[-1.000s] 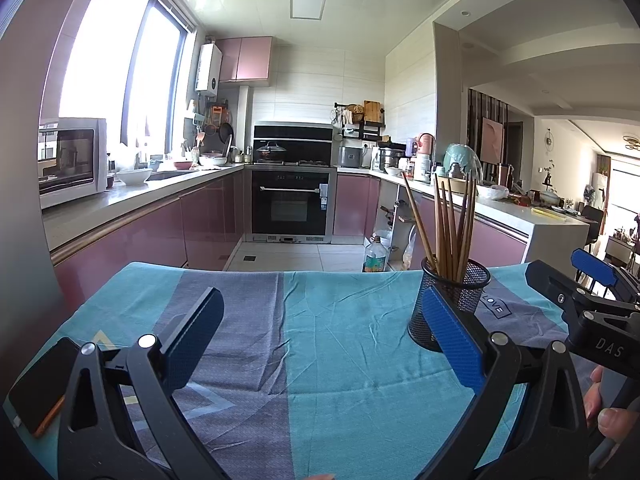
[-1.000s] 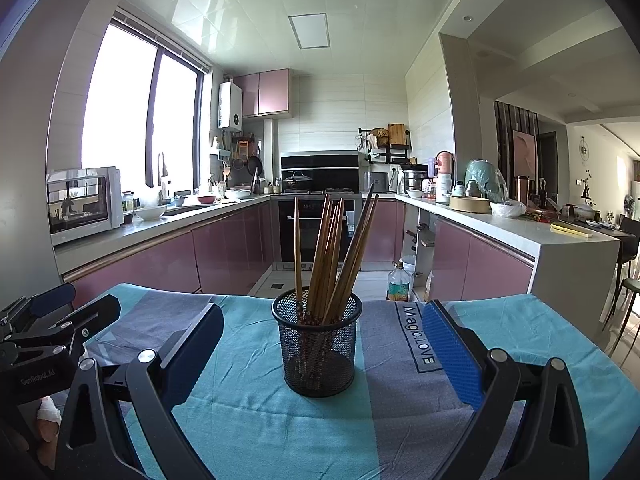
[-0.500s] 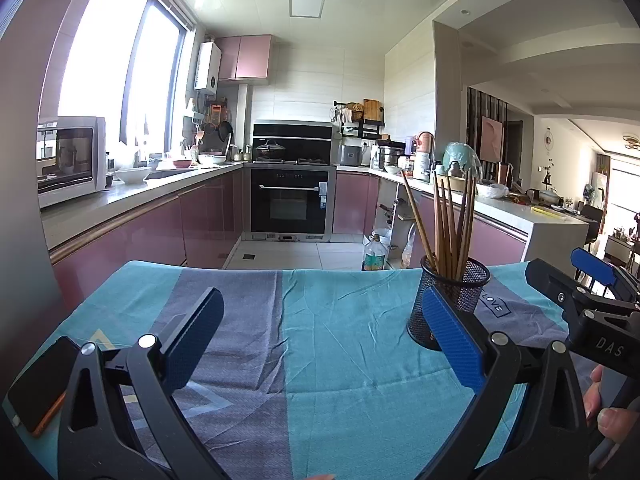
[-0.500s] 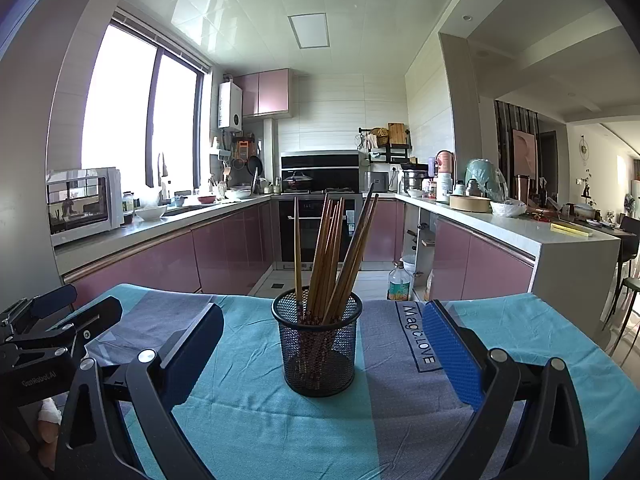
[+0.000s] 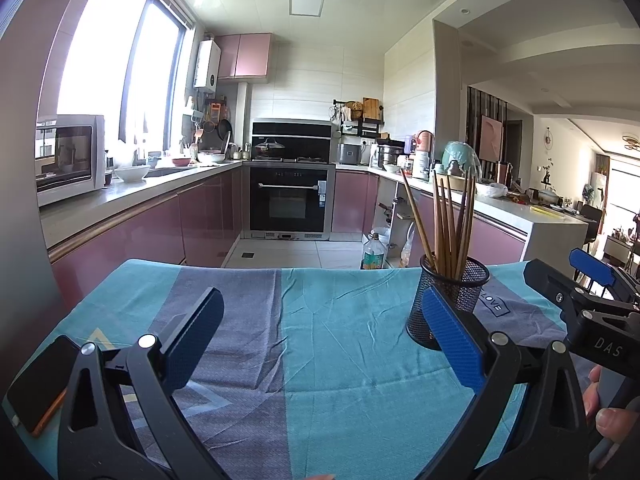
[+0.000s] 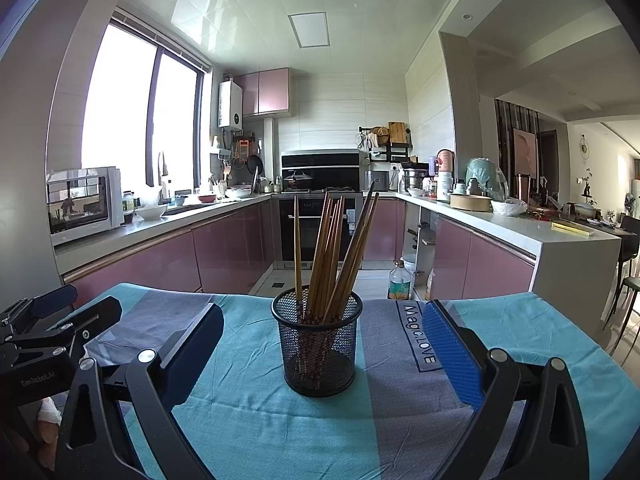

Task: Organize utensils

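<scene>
While both hand-held grippers, left (image 5: 320, 336) and right (image 6: 322, 346), gape empty, chopsticks (image 6: 332, 256) stand in a mesh cup (image 6: 318, 348) on the cloth-covered surface (image 6: 540, 344); a phone (image 5: 36, 388) lies far left.

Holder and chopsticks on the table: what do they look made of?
Holder: black wire mesh, likely metal, matte; you can see through its wall. Chopsticks: brown, probably wood or bamboo, with a slight sheen; patterned lower ends show through the mesh.
</scene>
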Motion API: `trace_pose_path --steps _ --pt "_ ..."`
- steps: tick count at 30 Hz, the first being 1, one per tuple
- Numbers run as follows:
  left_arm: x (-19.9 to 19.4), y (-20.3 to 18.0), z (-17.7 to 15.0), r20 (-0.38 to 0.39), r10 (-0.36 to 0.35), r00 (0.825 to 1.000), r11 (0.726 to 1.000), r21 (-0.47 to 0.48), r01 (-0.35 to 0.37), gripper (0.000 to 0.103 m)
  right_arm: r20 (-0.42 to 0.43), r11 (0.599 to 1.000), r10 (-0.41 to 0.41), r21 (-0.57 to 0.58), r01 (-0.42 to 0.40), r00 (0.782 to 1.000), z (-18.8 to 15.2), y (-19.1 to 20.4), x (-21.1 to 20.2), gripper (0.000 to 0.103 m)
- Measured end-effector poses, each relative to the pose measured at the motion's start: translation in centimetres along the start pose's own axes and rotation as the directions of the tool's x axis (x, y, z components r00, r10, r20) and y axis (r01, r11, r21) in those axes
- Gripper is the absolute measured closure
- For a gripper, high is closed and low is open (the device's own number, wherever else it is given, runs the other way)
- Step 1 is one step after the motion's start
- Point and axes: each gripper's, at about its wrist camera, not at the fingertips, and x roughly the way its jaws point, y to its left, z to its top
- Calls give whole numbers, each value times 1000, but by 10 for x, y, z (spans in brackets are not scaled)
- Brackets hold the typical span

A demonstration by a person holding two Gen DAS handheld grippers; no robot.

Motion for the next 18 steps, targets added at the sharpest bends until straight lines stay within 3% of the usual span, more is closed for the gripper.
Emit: trace_pose_path --steps 18 --pt "-2 -1 -1 -3 -6 1000 1000 -3 6 5 3 1000 0 4 0 1000 0 -2 0 7"
